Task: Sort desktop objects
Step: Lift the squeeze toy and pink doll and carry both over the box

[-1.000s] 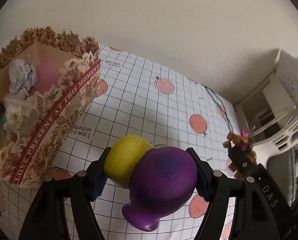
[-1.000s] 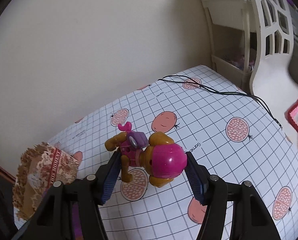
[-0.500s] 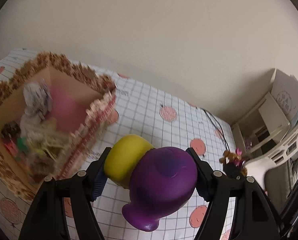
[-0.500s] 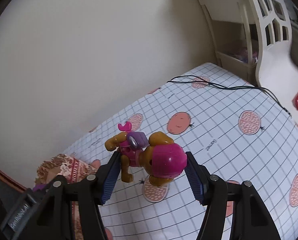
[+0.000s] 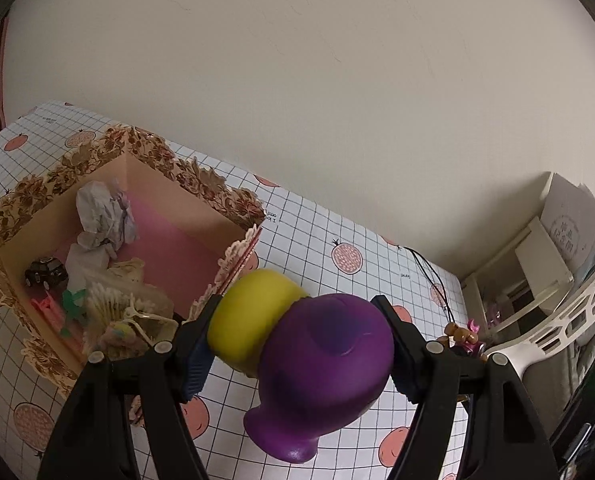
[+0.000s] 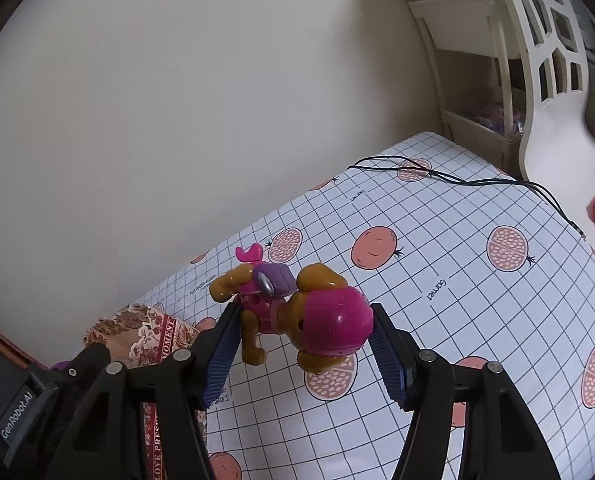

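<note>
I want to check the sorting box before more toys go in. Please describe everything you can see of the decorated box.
The box is open-topped cardboard with a scalloped brown floral rim, a red band with lettering outside and a pink floor inside. It stands upright on the grid-patterned tablecloth near the wall. Inside lie crumpled paper, a small black toy car, cotton swabs and small pink and green pieces. Neither gripper touches it.

The purple-and-yellow toy (image 5: 313,364) is smooth, matt, rubbery-looking plastic. At its 10 o'clock, the box (image 5: 221,200) is printed card holding crumpled paper (image 5: 101,216). The dog figure (image 6: 305,316) is glossy hard plastic. The table covering (image 6: 477,292) is smooth, printed, slightly sheened. Gripper pads (image 6: 219,354) are ribbed.
</note>
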The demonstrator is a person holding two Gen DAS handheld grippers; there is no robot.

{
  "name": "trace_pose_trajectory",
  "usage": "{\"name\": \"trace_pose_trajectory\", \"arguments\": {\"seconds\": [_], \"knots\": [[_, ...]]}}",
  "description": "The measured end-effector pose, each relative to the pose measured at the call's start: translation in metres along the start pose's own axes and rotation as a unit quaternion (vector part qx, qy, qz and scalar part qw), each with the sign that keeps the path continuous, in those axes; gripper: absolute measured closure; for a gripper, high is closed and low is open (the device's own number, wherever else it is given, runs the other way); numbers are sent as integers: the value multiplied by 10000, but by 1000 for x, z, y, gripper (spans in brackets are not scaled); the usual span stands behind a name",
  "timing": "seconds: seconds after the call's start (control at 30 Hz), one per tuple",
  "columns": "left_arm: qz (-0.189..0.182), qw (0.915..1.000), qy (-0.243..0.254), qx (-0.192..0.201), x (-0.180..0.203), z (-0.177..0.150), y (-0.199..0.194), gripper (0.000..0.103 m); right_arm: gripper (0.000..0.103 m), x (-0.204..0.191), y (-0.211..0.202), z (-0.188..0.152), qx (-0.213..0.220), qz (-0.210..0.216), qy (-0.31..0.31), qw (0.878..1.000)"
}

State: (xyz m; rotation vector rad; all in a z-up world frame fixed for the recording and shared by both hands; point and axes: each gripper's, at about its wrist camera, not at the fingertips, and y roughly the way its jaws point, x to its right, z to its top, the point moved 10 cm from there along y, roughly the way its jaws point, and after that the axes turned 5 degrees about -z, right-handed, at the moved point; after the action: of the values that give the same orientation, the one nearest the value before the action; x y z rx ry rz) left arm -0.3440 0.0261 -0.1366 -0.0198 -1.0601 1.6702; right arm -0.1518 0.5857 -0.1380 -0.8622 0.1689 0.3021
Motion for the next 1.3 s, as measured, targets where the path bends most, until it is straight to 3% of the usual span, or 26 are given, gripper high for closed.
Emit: {"name": "trace_pose_trajectory", "arguments": {"seconds": [0.6,0.93,1.3], "knots": [[416,9955,-636,572,-82,41,-47,29,37,-109,-1,-35,-38,579,-792,9952],[737,9868,-1210,790,-147,52,-66,29,37,-172,0,-67,-48,811,-1488,9855],[1023,9765,-1615,1000,-193,56,-88,29,37,-221,-6,-101,-54,1179,-2139,9697]]}}
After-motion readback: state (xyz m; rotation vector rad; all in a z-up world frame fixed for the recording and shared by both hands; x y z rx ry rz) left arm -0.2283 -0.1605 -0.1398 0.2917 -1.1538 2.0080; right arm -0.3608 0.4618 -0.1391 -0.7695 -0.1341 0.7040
